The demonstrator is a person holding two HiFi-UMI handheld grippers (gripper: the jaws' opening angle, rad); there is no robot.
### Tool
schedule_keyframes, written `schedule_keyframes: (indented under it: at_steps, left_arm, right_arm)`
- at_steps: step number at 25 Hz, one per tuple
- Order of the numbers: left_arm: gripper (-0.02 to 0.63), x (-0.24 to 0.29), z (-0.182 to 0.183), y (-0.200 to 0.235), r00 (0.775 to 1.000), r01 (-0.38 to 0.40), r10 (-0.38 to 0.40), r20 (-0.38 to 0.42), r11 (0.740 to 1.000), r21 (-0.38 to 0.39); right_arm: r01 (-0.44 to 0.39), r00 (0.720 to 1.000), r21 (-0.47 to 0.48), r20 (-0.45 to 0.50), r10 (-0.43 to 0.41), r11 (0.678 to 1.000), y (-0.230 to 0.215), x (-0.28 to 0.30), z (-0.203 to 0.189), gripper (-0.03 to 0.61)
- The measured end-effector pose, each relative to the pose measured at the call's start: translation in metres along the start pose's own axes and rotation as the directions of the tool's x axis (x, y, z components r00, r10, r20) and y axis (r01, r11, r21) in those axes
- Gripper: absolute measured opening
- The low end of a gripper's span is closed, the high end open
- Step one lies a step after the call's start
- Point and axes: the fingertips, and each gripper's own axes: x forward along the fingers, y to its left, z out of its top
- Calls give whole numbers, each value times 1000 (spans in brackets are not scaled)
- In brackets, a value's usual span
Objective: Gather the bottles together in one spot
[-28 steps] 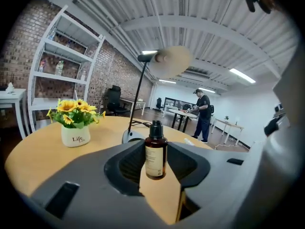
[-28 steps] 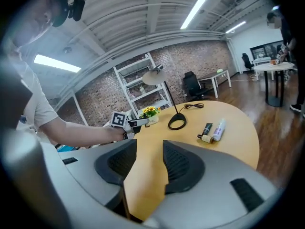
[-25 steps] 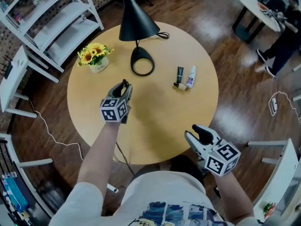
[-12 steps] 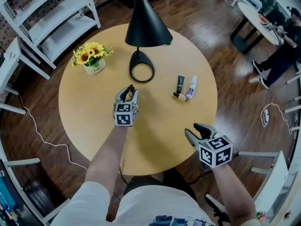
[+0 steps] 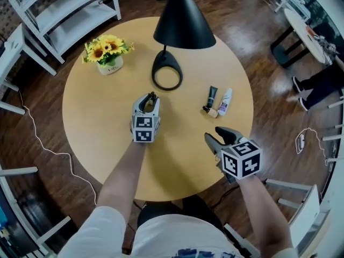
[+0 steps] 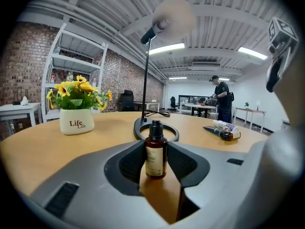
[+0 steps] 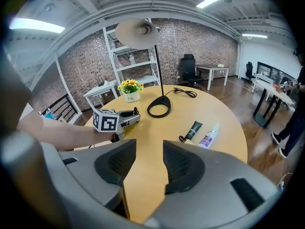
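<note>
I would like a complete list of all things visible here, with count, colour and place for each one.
table: one, light wood, round, centre
lamp: one, black, table's far side
sunflowers: one bunch, yellow, in a white pot, table's far left
black tube: one, lying on the table's right
white tube: one, lying beside the black tube
small bottle: one, brown, lying at the tubes' near end
brown bottle: one, upright between the left jaws
shelf: one, white, on the floor, upper left
left gripper: grey, jaws shut on the brown bottle
right gripper: grey, jaws just opened wider, nothing between them
</note>
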Motion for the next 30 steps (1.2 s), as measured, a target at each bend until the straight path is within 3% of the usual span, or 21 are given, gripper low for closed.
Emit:
schedule_keyframes:
  at_steps: [3, 10, 20, 25, 30]
  left_arm:
    - [147, -2, -2, 2, 1000, -16, 16, -4, 1000, -10]
    - [147, 0, -12, -3, 993, -49, 47, -105, 999, -15]
    - [150, -7, -12, -2, 992, -53, 56, -109, 998, 23]
    - [202, -38, -1, 6, 991, -92, 93, -94, 996, 15]
    - [202, -81, 10, -12, 997, -2, 3, -80, 1000, 14]
  right_arm:
    - [-3, 1000, 15, -9, 3, 1000, -4, -1, -8, 206]
    - [-4, 1000, 36, -3, 4, 999, -9, -9, -17, 206]
    - [-17, 1000, 43, 8, 16, 999, -8, -10, -19, 206]
    - [-13, 1000, 25, 14, 13, 1000, -1, -18, -18, 206]
    - [6, 999, 25, 34, -7, 1000, 17, -38, -26, 206]
